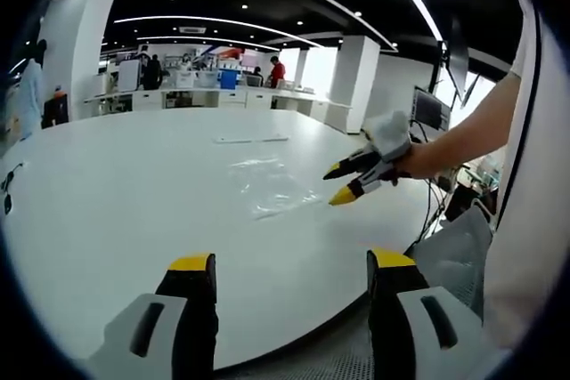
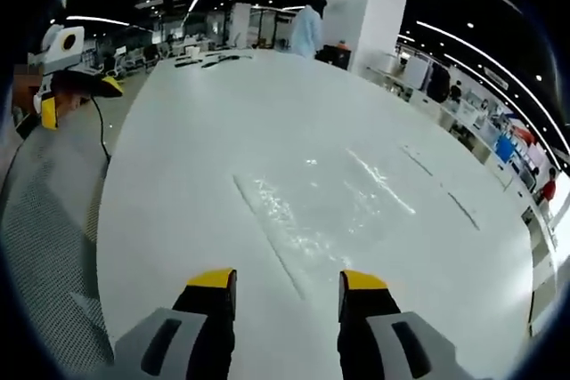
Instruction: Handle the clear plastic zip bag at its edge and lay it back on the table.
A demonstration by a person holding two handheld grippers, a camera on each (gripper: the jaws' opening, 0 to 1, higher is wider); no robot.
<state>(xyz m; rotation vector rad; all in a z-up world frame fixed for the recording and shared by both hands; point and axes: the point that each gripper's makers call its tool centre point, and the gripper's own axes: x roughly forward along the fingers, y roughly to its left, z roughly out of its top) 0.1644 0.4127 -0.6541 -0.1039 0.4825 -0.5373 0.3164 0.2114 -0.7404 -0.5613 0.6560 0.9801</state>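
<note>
The clear plastic zip bag point(image 1: 267, 184) lies flat on the white table point(image 1: 134, 202), glinting under the ceiling lights. In the left gripper view my left gripper point(image 1: 292, 262) stands open over the table's near edge, well short of the bag. A hand holds my right gripper point(image 1: 337, 183) by the bag's right edge, its yellow tips apart. The right gripper view has the bag point(image 2: 312, 211) just beyond my open right gripper point(image 2: 288, 279), with nothing between the fingers. My left gripper point(image 2: 80, 100) shows at the far left, off the table point(image 2: 178, 131).
Thin clear strips point(image 2: 463, 211) lie on the table beyond the bag, and another strip point(image 1: 252, 140) shows behind it. A black cable point(image 2: 98, 135) hangs by the table's left edge. A person in light blue point(image 2: 307, 28) stands at the far end. White pillars and desks line the background.
</note>
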